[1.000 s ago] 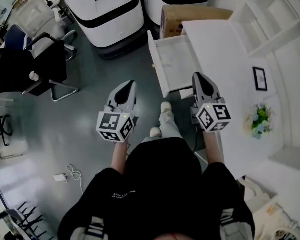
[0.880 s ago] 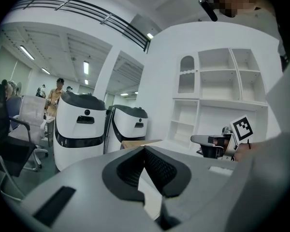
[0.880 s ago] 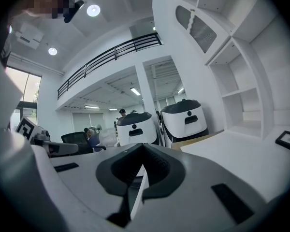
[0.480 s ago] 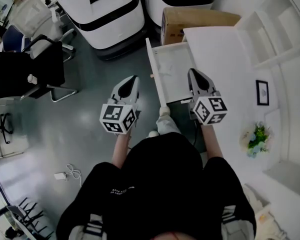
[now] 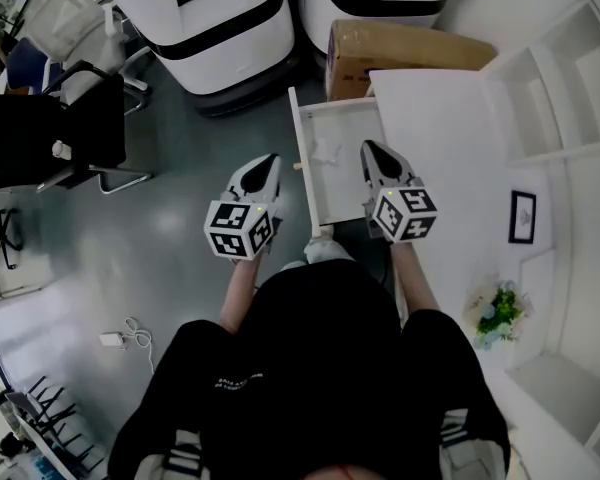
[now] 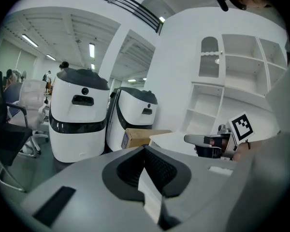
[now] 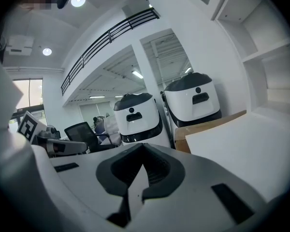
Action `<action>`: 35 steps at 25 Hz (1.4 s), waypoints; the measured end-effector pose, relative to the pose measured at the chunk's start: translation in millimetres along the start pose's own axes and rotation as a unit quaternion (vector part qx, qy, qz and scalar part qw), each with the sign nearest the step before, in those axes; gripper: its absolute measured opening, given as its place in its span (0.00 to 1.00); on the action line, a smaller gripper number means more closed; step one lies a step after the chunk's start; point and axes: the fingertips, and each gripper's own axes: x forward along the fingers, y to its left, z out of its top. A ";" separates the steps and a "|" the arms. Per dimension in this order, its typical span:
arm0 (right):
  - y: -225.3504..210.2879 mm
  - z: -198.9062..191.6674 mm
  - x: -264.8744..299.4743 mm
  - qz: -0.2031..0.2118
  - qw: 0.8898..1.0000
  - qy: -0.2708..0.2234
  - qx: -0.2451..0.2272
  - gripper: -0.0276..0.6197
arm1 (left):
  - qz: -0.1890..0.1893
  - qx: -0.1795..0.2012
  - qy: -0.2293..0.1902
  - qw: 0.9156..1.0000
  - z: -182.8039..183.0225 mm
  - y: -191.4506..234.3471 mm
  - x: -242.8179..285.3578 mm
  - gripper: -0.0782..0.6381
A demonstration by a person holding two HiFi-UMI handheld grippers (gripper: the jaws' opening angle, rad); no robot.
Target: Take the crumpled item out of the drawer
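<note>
**No Legible Writing in View**

No word, number or brand can be read. Black-and-white square markers are borne on the cube (image 5: pixel 238 230) of the left gripper (image 5: pixel 268 158) and on the cube (image 5: pixel 404 214) of the right gripper (image 5: pixel 368 148); no characters are carried by them. Pale print on the black shirt (image 5: pixel 235 380), behind both grippers, is too small to be read. A bluish label (image 6: pixel 124 140) on the cardboard box (image 6: pixel 142 135), ahead of the left gripper, is blurred.

Blk short-sleeve tee (image 5: pixel 320 368), wht print (image 5: pixel 236 380)
</note>
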 end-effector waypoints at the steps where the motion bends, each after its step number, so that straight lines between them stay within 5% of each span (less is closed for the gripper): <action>1: -3.8 -5.5 5.0 0.001 1.000 0.007 0.001 0.03 | 0.002 -0.002 0.006 1.000 -4.7 0.9 4.1 0.11; 17: -32.4 -99.8 83.9 0.001 0.992 0.124 0.030 0.03 | 0.012 -0.048 0.099 0.994 -67.4 35.7 57.7 0.10; 32: -71.9 -204.3 130.1 -0.048 0.969 0.223 0.100 0.04 | 0.019 -0.079 0.130 0.988 -105.8 51.2 94.9 0.11; 35: -76.9 -216.6 135.2 -0.053 0.965 0.228 0.121 0.17 | 0.020 -0.083 0.132 0.988 -109.1 53.1 97.4 0.10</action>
